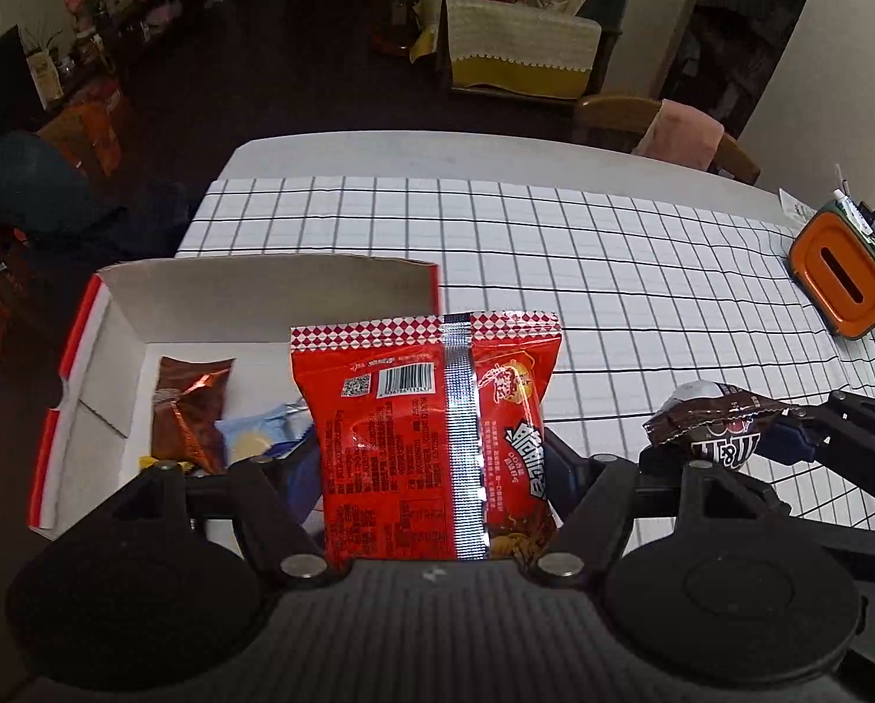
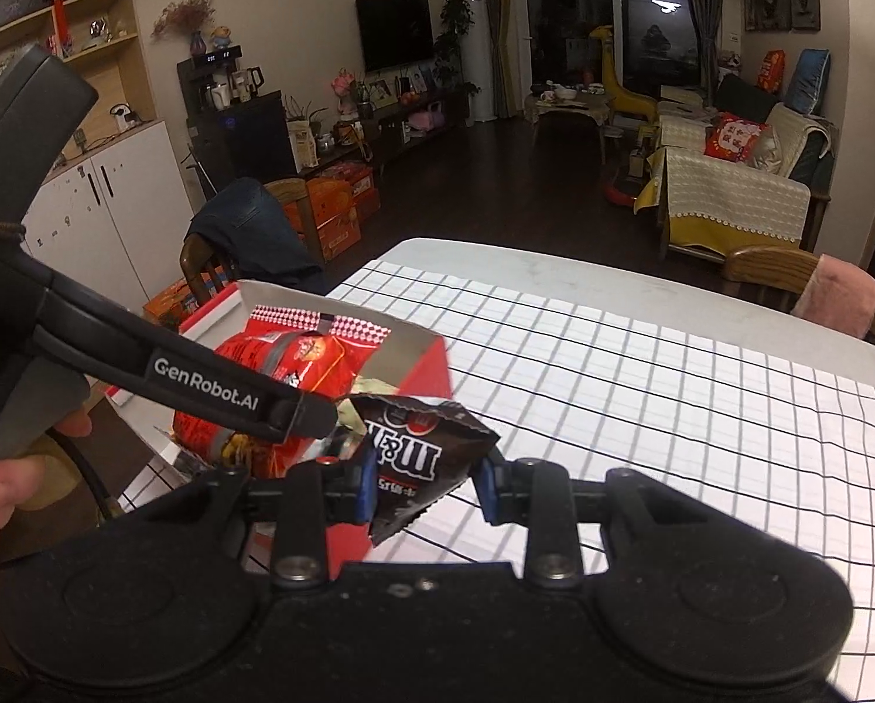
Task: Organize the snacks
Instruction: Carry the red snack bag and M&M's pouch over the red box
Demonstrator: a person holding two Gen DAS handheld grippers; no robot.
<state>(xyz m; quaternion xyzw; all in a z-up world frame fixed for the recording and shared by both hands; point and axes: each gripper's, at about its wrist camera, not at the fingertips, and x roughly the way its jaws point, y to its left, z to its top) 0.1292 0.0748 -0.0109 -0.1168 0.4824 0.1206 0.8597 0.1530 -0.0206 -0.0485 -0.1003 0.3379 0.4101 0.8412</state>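
The box (image 1: 262, 293) is the landmark here. It is white inside with red outer walls, and it sits at the edge of the checked cloth (image 1: 613, 269). 2 snacks already lie on its floor: a brown wrapper (image 1: 188, 410) and a small pale blue pack (image 1: 259, 436) right beside it.

The step now looks like carrying 2 more snacks to the box. To do it well, each snack should come over the open top, clear of the near wall, and go low before the tongs let go. The big bag should go first and land flat next to the 2 packs, not on its end. It is puffy and slippery, so a loose hold could let it slide out. The small bag can then go into the bare space left in the box.

The left gripper (image 1: 431, 463) is fairly wide and squeezes the big red bag (image 1: 420, 427) by its sides. The bag stands upright, in front of the box.

The right gripper (image 2: 423, 483) is narrow. Its blue pads (image 2: 362, 489) pinch the brown candy bag (image 2: 420, 451) by a corner. That bag hangs in the air just beside the box, over the cloth.
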